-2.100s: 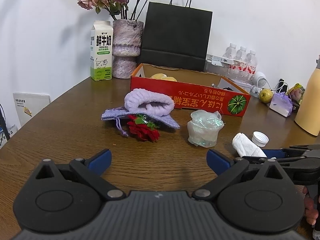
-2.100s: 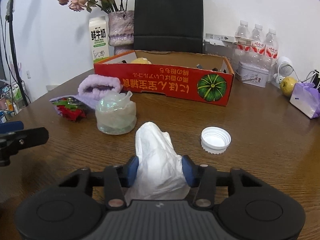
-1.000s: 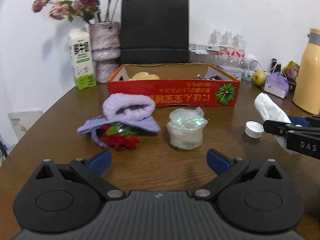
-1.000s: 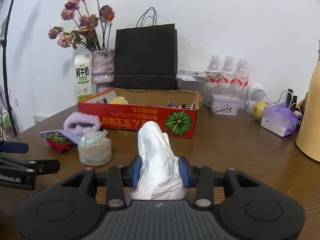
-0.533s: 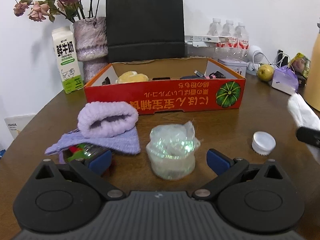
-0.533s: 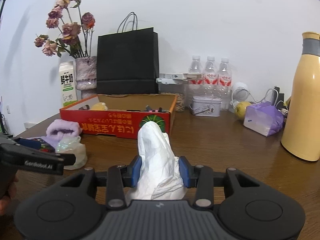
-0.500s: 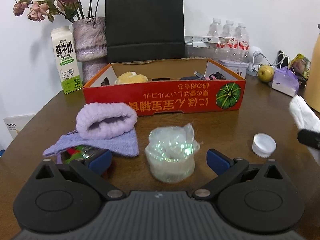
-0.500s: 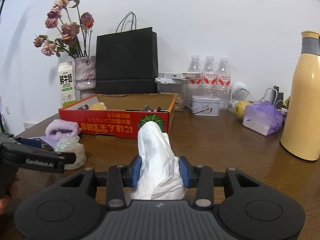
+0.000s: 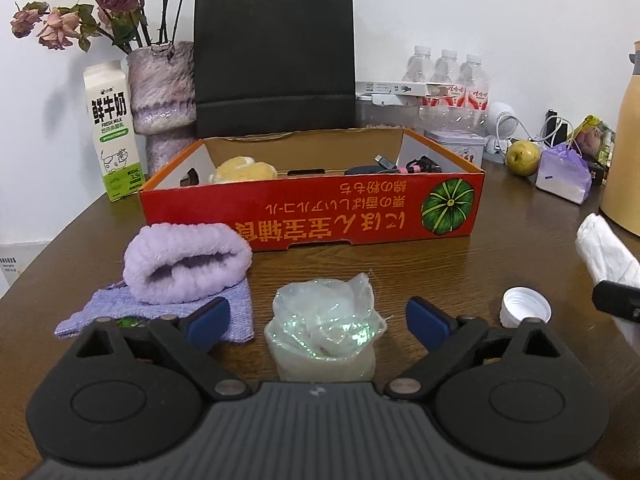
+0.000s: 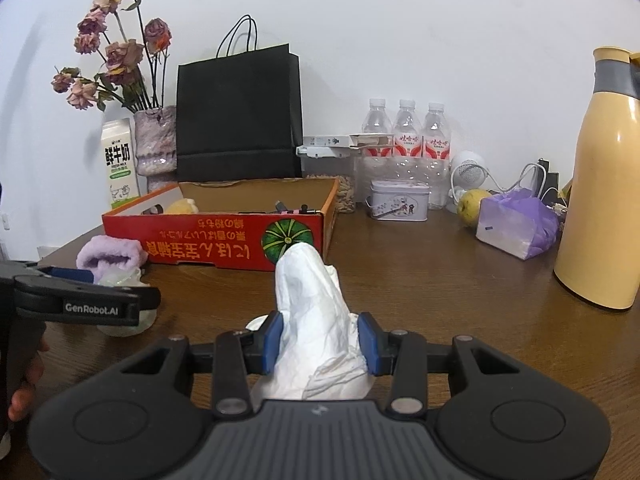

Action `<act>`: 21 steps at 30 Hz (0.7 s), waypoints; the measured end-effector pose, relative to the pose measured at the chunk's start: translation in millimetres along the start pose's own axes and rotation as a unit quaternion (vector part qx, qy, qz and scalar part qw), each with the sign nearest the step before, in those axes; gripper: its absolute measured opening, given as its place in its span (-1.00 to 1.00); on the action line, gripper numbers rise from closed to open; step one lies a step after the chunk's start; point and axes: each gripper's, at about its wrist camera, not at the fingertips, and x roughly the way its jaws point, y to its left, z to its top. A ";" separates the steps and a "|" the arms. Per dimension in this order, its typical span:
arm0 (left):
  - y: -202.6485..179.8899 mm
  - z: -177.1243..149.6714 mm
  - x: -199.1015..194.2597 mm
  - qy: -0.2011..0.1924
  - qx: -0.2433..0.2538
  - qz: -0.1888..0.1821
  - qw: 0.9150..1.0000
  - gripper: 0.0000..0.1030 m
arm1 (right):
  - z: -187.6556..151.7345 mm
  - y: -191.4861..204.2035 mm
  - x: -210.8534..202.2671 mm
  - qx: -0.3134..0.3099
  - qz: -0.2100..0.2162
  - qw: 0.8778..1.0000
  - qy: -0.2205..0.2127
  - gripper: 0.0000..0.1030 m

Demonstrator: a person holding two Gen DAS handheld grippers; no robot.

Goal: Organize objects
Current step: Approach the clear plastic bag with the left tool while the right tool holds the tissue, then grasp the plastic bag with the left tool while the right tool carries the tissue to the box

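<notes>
A clear plastic cup stuffed with crinkled film (image 9: pixel 325 330) stands on the brown table between the blue pads of my left gripper (image 9: pixel 318 320). Its jaws are closing and the pads stand apart from the cup. My right gripper (image 10: pixel 320 342) is shut on a crumpled white plastic bag (image 10: pixel 316 312) and holds it above the table; the same bag (image 9: pixel 606 258) shows at the right edge of the left wrist view. The red cardboard box (image 9: pixel 312 216) lies behind the cup. A lilac fluffy roll (image 9: pixel 186 266) rests on a purple cloth (image 9: pixel 160 312) to the left.
A white bottle cap (image 9: pixel 525 306) lies right of the cup. Behind the box stand a milk carton (image 9: pixel 112 132), a vase with dried roses (image 9: pixel 164 100), a black paper bag (image 9: pixel 276 56) and water bottles (image 10: pixel 406 136). A yellow flask (image 10: pixel 606 184) stands at the right.
My left gripper has moved forward so the cup now sits between its pads, and its jaws have narrowed a little. The right gripper keeps the white bag lifted.
</notes>
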 end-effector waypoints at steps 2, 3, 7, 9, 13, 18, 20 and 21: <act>1.2 0.4 0.9 0.003 -0.002 -0.005 1.000 0.82 | -0.7 1.4 1.5 -0.002 -0.002 1.000 0.002 -0.23; 1.8 0.6 1.3 0.004 -0.002 -0.006 1.000 0.82 | -1.0 2.2 1.7 -0.003 -0.002 1.000 0.002 -0.23; 4.2 1.9 0.7 0.003 -0.003 -0.013 1.000 0.67 | -2.1 5.4 2.1 -0.011 -0.003 1.000 -0.002 -0.22; 4.6 1.7 1.8 0.010 -0.003 -0.019 1.000 0.44 | -2.0 7.0 0.7 -0.013 -0.004 1.000 -0.009 -0.22; 8.4 -0.1 1.2 0.020 -0.012 -0.014 1.000 -0.17 | -1.1 7.5 0.2 -0.015 -0.004 1.000 -0.011 -0.22; 15.1 1.1 -12.4 -0.001 -0.024 -0.010 1.000 -0.22 | -0.3 4.2 1.8 -0.007 -0.003 1.000 -0.007 -0.22; 16.3 1.5 -17.3 -0.007 -0.026 -0.012 1.000 -0.21 | -0.3 3.6 2.1 -0.005 -0.003 1.000 -0.007 -0.22; 17.1 1.6 -19.2 -0.007 -0.028 -0.013 0.999 -0.21 | -0.4 3.7 2.1 -0.005 -0.002 1.000 -0.007 -0.22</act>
